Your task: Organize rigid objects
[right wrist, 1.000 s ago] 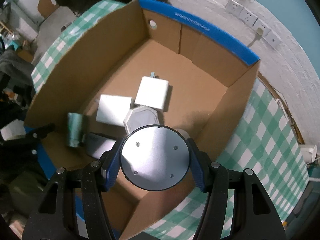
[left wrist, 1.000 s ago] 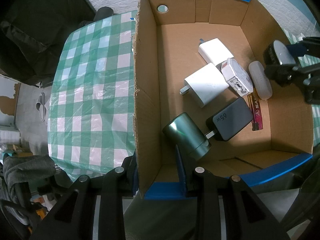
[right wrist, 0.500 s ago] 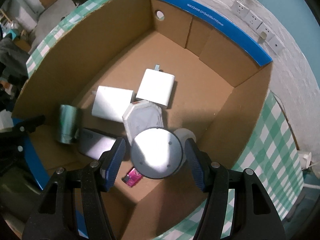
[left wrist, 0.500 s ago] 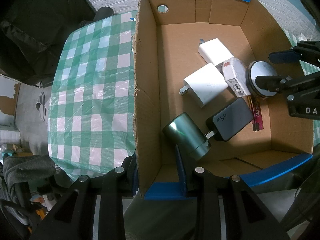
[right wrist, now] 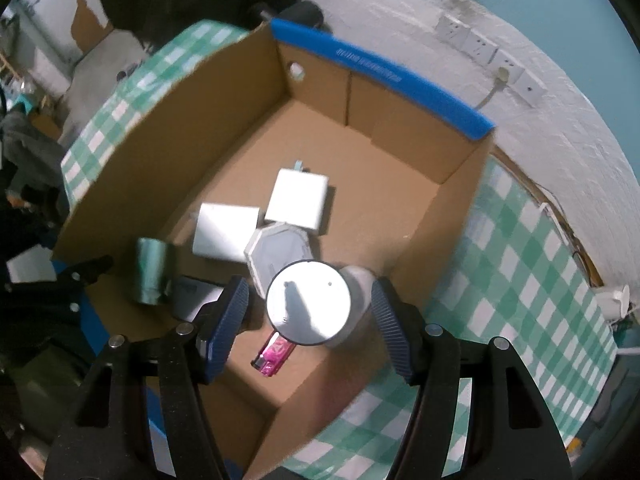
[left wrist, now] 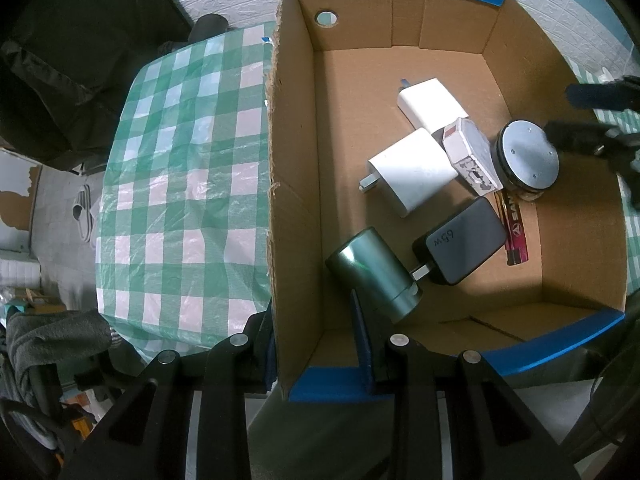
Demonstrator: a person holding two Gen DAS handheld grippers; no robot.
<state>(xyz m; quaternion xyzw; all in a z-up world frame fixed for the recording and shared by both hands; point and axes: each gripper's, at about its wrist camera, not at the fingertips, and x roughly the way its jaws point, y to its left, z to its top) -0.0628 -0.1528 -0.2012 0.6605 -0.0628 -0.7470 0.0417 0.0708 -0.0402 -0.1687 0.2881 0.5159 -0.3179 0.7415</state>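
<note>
Your right hand-held gripper (right wrist: 308,314) stands open over the round metal disc (right wrist: 308,304). Its blue pads are apart from the disc on both sides and the jaws are opening, so nothing is held. The disc lies in the cardboard box (left wrist: 296,200), partly on top of a grey oval object (right wrist: 358,292), just beside the white octagonal case (right wrist: 280,250). Its flat face points up, and being round it has no clear long axis.

Your left hand-held gripper (left wrist: 316,350) is closed on the near wall of the box and holds it on the surface with the green checked cloth (left wrist: 180,180).

Inside the box you already have two white chargers (left wrist: 412,176), a dark charger (left wrist: 460,240), a green cylinder (left wrist: 374,270) lying on its side and a pink lighter (right wrist: 274,354). No loose item shows on the cloth, so I judge the task is near its end; what is outside the views I cannot tell.
</note>
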